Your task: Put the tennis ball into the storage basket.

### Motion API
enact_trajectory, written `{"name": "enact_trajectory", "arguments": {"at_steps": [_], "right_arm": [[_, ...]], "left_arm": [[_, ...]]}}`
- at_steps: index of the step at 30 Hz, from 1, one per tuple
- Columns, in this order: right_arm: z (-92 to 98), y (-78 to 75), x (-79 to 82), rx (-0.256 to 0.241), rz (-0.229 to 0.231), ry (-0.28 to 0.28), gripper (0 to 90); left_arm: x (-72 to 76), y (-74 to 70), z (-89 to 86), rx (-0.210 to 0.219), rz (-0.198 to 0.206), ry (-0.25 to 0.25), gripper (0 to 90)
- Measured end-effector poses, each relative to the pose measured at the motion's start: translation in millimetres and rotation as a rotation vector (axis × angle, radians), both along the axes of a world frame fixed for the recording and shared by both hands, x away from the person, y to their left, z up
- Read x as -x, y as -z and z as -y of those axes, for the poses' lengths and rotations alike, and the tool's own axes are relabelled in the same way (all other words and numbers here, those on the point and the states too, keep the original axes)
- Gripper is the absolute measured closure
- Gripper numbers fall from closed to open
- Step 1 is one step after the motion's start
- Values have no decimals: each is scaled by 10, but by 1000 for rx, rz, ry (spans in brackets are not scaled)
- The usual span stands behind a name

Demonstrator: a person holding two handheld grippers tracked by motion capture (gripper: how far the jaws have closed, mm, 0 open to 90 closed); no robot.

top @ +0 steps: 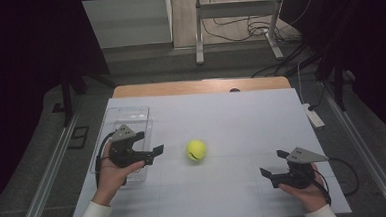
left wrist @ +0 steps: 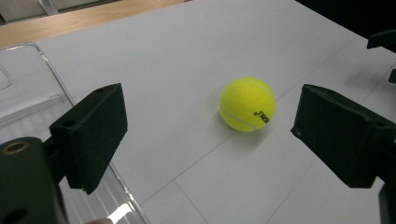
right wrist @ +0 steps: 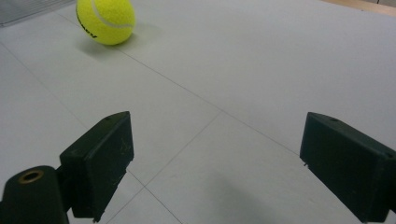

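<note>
My left gripper (top: pixel 150 143) hangs over the clear plastic tray (top: pixel 131 114), jaws wide apart and holding nothing, aimed at the one yellow tennis ball (top: pixel 196 150). The ball sits alone on the white table (top: pixel 231 116), near its middle. My right gripper (top: pixel 274 164), jaws likewise spread and empty, rests well apart from the ball.
</note>
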State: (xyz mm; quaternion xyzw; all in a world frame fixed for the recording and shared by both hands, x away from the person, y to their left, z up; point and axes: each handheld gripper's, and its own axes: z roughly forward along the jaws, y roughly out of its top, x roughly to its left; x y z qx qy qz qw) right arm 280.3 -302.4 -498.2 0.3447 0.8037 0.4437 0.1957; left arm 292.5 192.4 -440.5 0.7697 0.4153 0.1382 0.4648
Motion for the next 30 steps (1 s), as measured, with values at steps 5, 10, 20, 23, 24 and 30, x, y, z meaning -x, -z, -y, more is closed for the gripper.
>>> {"name": "enact_trajectory", "arguments": {"at_steps": [5,10,20,23,24,30], "right_arm": [[0,3,-1,1,-2,-1,102],[4,10,-7,5,-4,0,102],[4,14,-8,7,-4,0,102],[4,14,-9,7,-4,-1,102],[5,13,-9,10,-4,0,102],[5,18,-11,12,-6,1,102]], "left_arm": [[-34,-26,45,-2,1,13,111],[-78,-40,101,-5,-5,27,110],[-155,-41,175,-10,-20,43,109],[-179,-31,195,-14,-28,49,109],[-193,-26,208,-15,-34,49,109],[-244,-18,273,-23,-47,62,109]]}}
